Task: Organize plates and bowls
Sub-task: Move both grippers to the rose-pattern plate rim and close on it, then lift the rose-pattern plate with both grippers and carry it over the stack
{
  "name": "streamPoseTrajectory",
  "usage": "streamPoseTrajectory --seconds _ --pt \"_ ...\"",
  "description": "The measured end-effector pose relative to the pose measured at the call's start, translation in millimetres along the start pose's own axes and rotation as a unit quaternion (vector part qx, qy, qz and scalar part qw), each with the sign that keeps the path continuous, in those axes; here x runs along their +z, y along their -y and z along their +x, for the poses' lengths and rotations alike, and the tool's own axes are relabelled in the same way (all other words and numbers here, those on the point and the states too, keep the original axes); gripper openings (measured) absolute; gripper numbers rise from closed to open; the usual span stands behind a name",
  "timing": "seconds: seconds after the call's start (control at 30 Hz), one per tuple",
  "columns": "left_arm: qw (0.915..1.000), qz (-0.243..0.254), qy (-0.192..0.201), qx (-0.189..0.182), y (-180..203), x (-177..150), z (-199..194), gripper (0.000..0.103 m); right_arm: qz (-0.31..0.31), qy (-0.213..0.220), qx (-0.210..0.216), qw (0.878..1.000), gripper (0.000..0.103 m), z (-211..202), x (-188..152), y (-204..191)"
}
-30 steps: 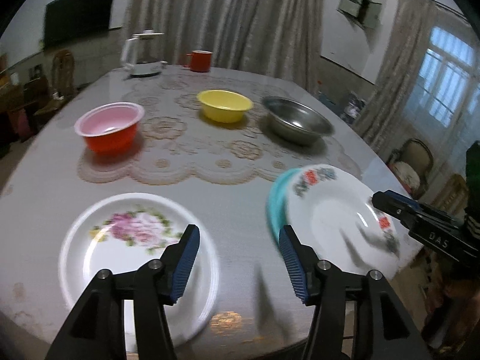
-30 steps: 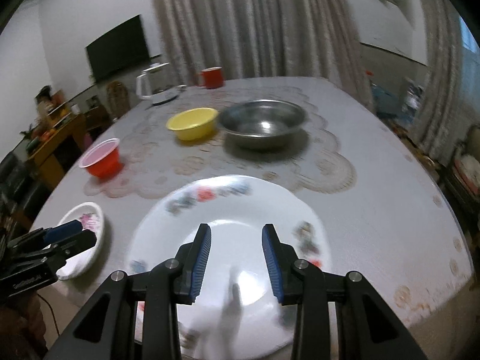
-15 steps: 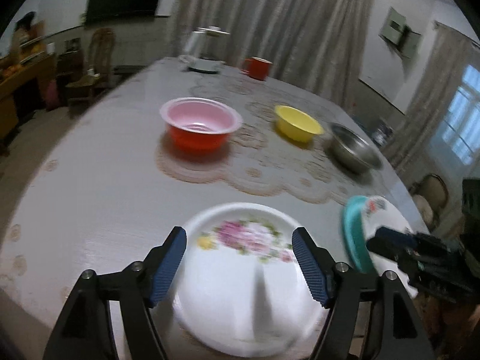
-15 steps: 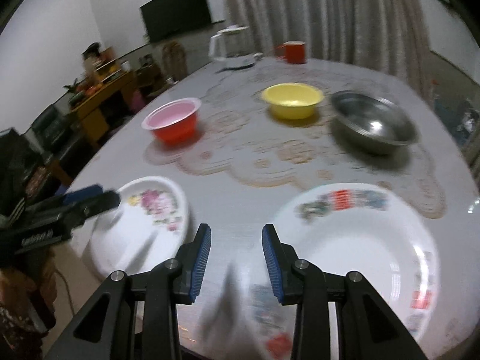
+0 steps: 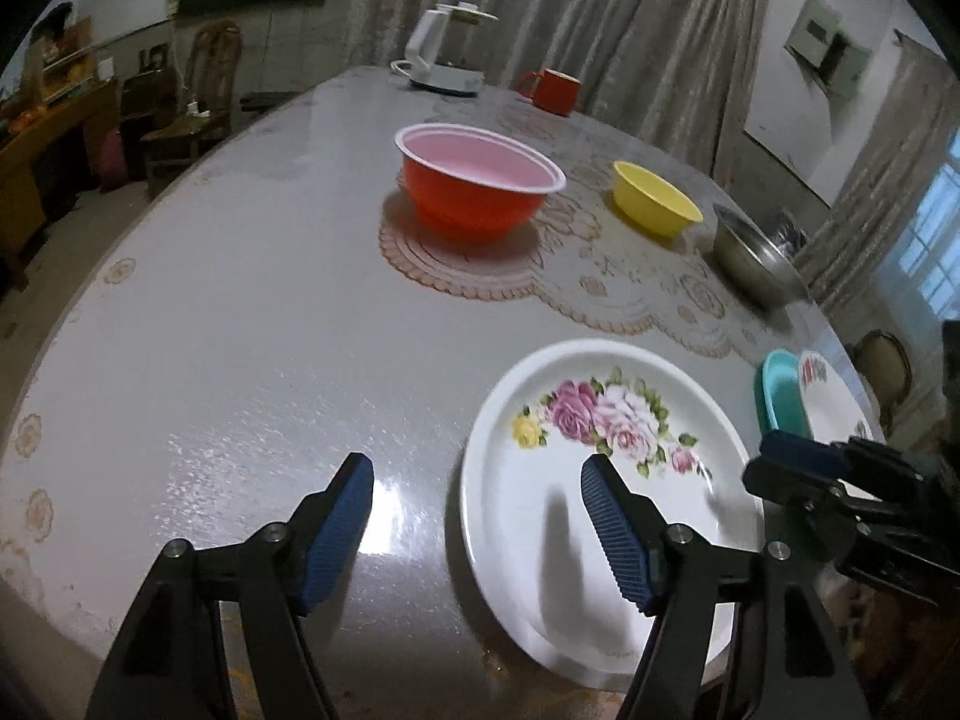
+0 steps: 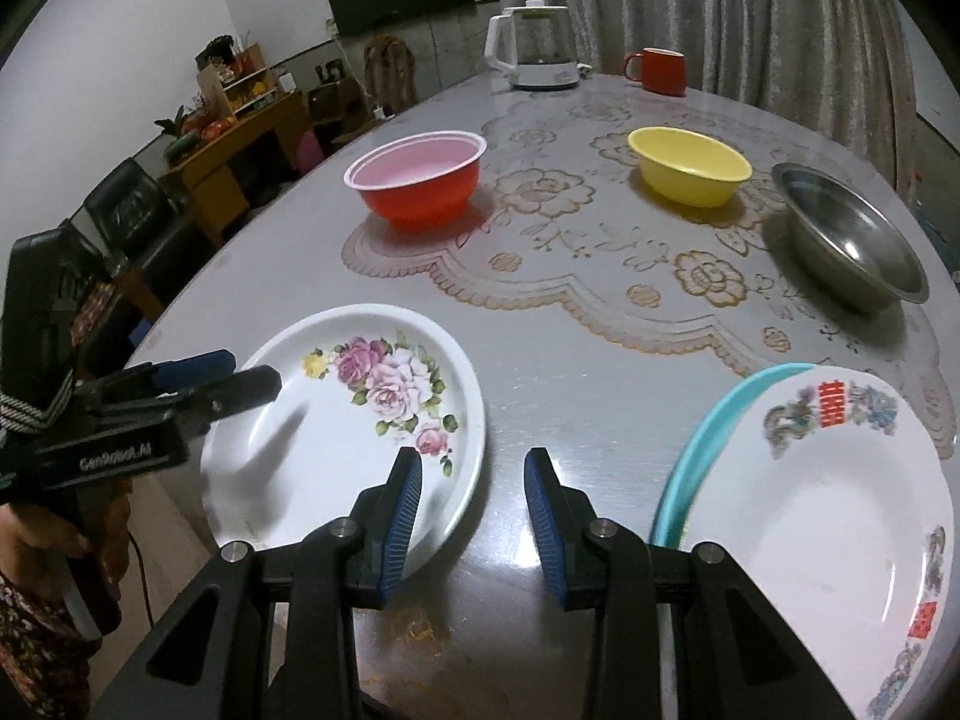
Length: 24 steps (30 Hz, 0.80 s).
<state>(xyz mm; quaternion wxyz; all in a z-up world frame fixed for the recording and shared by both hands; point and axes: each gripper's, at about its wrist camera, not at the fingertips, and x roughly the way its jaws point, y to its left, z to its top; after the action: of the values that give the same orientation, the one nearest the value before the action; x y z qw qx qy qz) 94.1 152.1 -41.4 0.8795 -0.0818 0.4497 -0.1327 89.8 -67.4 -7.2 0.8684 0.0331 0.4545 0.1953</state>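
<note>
The rose plate (image 5: pixel 606 468) lies flat on the tabletop (image 5: pixel 240 324) near its front edge, in the lower right part of the left wrist view and the lower left part of the right wrist view. A second plate with red and blue decoration (image 6: pixel 834 516) rests on a turquoise plate (image 6: pixel 690 468) in the lower right of the right wrist view, so one small stack exists already. Three bowls stand further up the frame on the lace mat: the red bowl (image 6: pixel 420 186), the yellow bowl (image 6: pixel 690 171) and the steel bowl (image 6: pixel 852 240).

The left claw (image 5: pixel 477 531) is released, with a wide gap, and holds nothing. The right claw (image 6: pixel 474 516) is also released, with a narrower gap, and is empty too.

The relation that matters, I think, is the side of the rose plate against each claw. In the left wrist view only the right finger is over the plate; the claw center is above bare tabletop, so the plate lies to the right of it. In the right wrist view the plate lies to the lower left, with the claw's left finger over its near right rim, and the stack is on the opposite side. Both claws are close to the plate; I judge that the right one needs the smaller shift to take the rim and carry it toward the stack.
</note>
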Motion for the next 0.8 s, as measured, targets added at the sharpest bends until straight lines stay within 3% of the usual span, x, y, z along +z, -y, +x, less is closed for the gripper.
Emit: streamPoseTrajectory --seconds 0.27,0.47,0.6,0.63,0.8 --pt "0.9994 0.033 -0.004 0.002 4 -1 6 0.05 0.001 -0.015 0.006 1.0 0.034 17 -3 -3" --pt "0.9971 0.076 -0.001 0.009 11 -5 8 0.049 0.006 -0.024 0.024 0.999 0.027 27 -6 -3" --pt "0.9936 0.112 -0.001 0.012 18 -8 9 0.047 -0.023 -0.018 0.012 1.0 0.026 29 -6 -11" --pt "0.9932 0.117 -0.002 0.001 20 -8 10 0.041 -0.027 -0.014 0.008 1.0 0.026 29 -6 -12" --pt "0.9925 0.122 0.008 -0.002 22 -9 10 0.042 -0.055 -0.001 -0.007 0.998 0.026 28 -7 -17"
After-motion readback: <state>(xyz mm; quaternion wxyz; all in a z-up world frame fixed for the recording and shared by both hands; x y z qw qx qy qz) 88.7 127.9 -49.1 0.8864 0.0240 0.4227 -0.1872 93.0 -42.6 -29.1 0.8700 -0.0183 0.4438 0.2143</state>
